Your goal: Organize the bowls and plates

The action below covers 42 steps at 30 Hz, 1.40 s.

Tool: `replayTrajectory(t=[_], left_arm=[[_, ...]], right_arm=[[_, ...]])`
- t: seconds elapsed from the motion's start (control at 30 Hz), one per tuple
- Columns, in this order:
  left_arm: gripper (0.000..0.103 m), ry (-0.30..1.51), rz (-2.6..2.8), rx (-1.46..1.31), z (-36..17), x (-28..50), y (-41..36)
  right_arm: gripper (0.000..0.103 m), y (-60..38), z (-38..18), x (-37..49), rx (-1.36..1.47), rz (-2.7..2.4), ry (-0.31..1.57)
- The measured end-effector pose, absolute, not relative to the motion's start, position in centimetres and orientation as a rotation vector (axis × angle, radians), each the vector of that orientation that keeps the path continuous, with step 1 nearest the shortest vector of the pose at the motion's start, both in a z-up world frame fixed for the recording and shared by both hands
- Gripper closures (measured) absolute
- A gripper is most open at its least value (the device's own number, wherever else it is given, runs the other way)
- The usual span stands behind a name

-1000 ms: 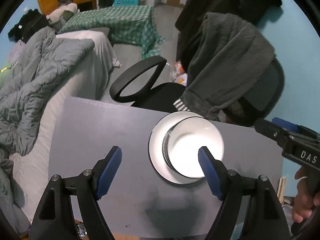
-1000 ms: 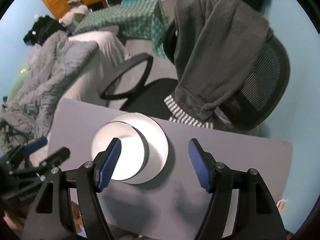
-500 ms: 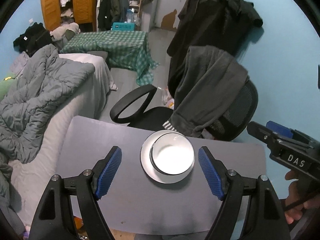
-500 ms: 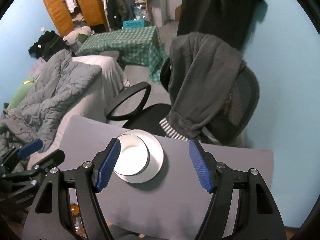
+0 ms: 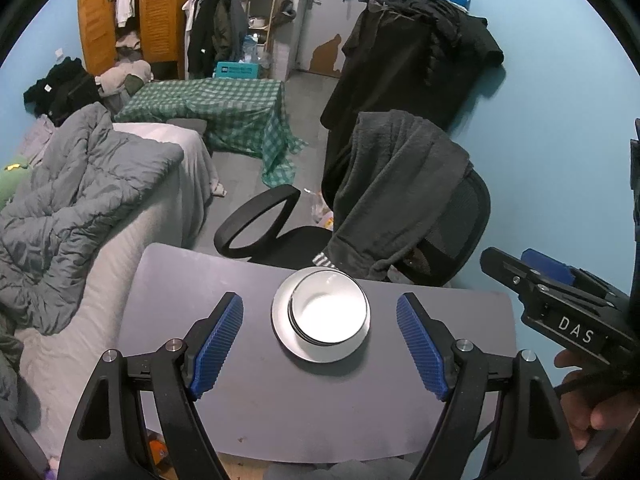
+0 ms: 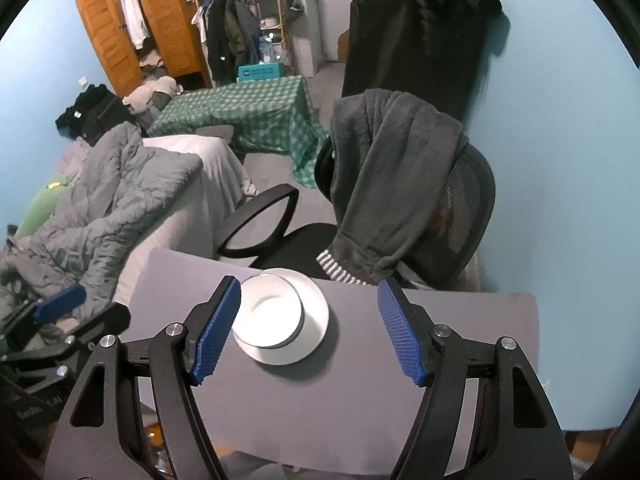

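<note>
A white bowl [image 5: 329,311] with a dark rim sits on a white plate [image 5: 308,350] near the far edge of a small grey table [image 5: 248,400]. The bowl [image 6: 267,316] and plate [image 6: 314,320] also show in the right wrist view. My left gripper [image 5: 320,344] is open and empty, held well above the table on the near side of the stack. My right gripper [image 6: 308,330] is open and empty, also held high above the table. Each gripper shows at the edge of the other's view.
A black office chair [image 5: 452,220] draped with a dark grey garment [image 5: 396,184] stands just beyond the table's far edge. A bed with a grey quilt [image 5: 80,196] lies to the left. A blue wall [image 5: 560,120] is on the right.
Both grippers have pulled up and back from the table, so the bowl and plate look smaller and farther. Both stay open; the bowl and plate have not moved.
</note>
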State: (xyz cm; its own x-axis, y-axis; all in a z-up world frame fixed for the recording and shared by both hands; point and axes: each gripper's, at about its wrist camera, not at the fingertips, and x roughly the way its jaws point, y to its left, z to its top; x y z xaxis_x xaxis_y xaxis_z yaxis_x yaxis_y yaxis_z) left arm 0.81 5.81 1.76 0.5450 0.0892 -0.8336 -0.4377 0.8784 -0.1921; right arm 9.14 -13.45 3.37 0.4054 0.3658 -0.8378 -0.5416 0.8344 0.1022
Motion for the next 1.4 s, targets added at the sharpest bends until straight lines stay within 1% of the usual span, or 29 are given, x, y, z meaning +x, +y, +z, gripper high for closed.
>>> replayTrajectory(t=[0.77, 1.4], left_arm=[[0.022, 0.944, 0.312, -0.319, 2.4, 0.7, 5.3], [0.022, 0.967, 0.323, -0.320, 2.2, 0.2, 5.8]], right_arm=[[0.033, -12.6, 4.1, 8.3, -0.193, 0.567, 0.999], [0.033, -12.6, 4.0, 8.1, -0.192, 0.566, 0.998]])
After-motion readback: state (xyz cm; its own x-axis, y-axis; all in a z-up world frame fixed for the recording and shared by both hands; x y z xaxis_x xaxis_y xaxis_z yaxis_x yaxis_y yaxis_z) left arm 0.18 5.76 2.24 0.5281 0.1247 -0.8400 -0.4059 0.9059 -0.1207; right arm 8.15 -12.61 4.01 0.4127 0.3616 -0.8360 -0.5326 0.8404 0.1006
